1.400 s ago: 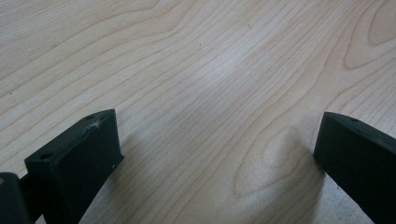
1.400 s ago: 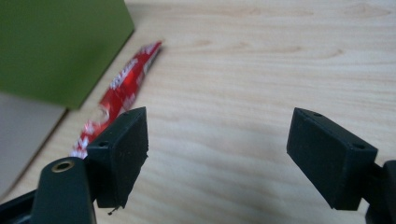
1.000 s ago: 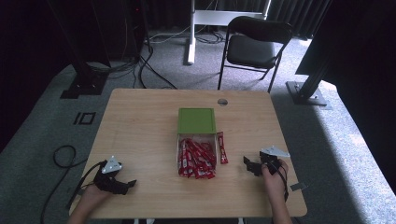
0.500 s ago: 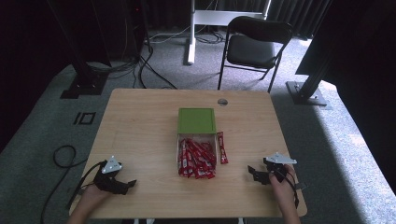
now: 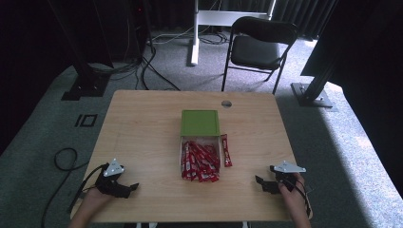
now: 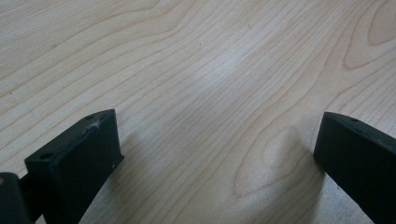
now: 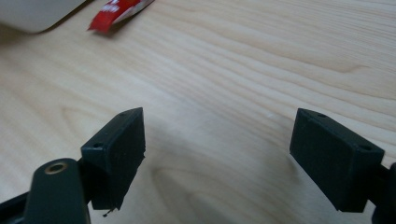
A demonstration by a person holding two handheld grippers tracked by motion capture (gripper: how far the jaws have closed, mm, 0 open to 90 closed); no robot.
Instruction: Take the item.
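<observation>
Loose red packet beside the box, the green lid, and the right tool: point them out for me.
Loose red packet (image 5: 226, 150), high view, middle of the packet.
Green lid (image 5: 200, 122), high view, centre of its top.
Right tool (image 5: 261, 183), high view, between its open jaw tips.

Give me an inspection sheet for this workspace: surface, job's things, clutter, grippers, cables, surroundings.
Surface: wooden table, pale grain, with a round grommet near its far edge.
Job's things: open box at the middle, heaped with red packets; its green lid lies flat on the far side. One loose red packet lies on the table just right of the box.
Clutter: nothing seen.
Grippers: left gripper and right gripper rest near the near edge, jaws wide apart, nothing between them.
Cables: a black cable loops on the floor left of the table; more run by the stands behind.
Surroundings: grey carpet, a black folding chair, black stand bases, dark curtains.
</observation>
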